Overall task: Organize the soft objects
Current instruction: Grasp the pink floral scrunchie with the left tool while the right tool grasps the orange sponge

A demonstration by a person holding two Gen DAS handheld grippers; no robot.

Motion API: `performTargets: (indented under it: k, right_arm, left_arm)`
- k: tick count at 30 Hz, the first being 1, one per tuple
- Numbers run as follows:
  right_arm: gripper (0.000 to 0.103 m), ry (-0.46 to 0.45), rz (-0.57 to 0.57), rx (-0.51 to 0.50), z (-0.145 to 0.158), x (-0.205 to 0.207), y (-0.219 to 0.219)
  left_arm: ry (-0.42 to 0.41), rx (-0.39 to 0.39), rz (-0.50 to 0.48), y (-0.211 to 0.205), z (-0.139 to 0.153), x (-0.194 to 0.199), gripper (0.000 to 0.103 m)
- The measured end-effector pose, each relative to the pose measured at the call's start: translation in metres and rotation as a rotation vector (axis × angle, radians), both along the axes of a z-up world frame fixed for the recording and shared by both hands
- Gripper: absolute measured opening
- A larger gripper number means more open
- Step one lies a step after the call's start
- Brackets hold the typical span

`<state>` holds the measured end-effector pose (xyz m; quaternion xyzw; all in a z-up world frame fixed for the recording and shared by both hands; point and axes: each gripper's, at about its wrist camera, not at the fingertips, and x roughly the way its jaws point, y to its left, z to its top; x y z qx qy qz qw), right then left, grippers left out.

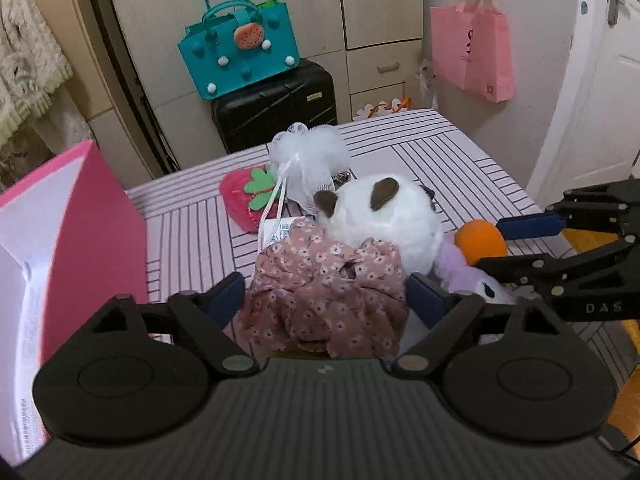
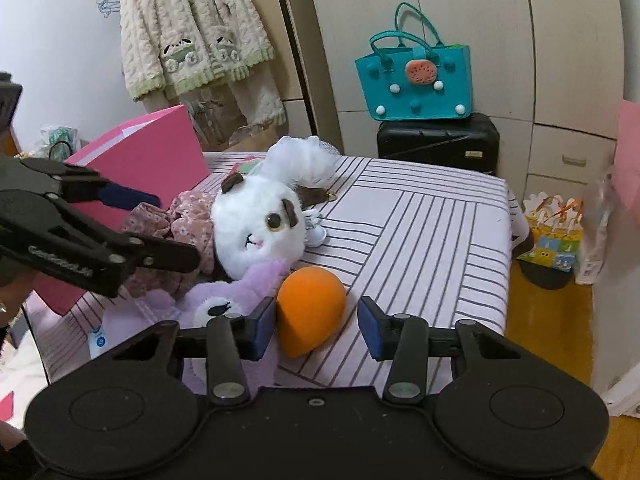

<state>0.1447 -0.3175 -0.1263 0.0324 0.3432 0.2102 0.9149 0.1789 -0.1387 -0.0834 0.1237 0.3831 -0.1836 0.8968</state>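
A striped bedsheet (image 1: 440, 152) holds a heap of soft things at twelve o'clock, none sorted yet. The left gripper (image 1: 326, 294) brackets a floral scrunchie (image 1: 328, 292), contact unclear. The right gripper (image 2: 316, 322) straddles an orange sponge (image 2: 310, 312), one pad clear of it.
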Motion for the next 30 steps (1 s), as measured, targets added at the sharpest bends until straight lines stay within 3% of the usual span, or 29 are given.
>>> performTargets:
  k: [3, 7, 11, 12, 18, 23, 30]
  right_arm:
    - [0.05, -0.004, 0.016, -0.009, 0.001, 0.001, 0.001]
    - [0.049, 0.007, 0.028, 0.013, -0.003, 0.004, -0.001]
    - [0.049, 0.027, 0.027, 0.055, -0.008, 0.008, -0.002]
    - [0.044, 0.025, 0.03, 0.057, -0.008, 0.008, -0.001]
    - [0.04, -0.017, 0.022, 0.033, -0.004, 0.005, 0.004]
    - [0.041, -0.044, 0.016, 0.032, 0.007, -0.003, 0.001]
    - [0.041, -0.057, 0.008, 0.035, 0.024, -0.015, 0.001]
  left_arm:
    - [0.031, -0.042, 0.0, 0.005, -0.005, 0.007, 0.07]
    - [0.085, -0.09, 0.034, 0.009, -0.013, 0.016, 0.069]
    - [0.064, -0.09, 0.039, 0.008, -0.016, 0.014, 0.068]
    - [0.061, -0.089, 0.037, 0.007, -0.016, 0.013, 0.063]
    - [0.049, -0.089, 0.036, 0.011, -0.014, 0.013, 0.025]
    - [0.044, -0.106, 0.049, 0.015, -0.009, 0.013, 0.018]
    - [0.004, -0.11, 0.043, 0.024, 0.01, 0.0, 0.018]
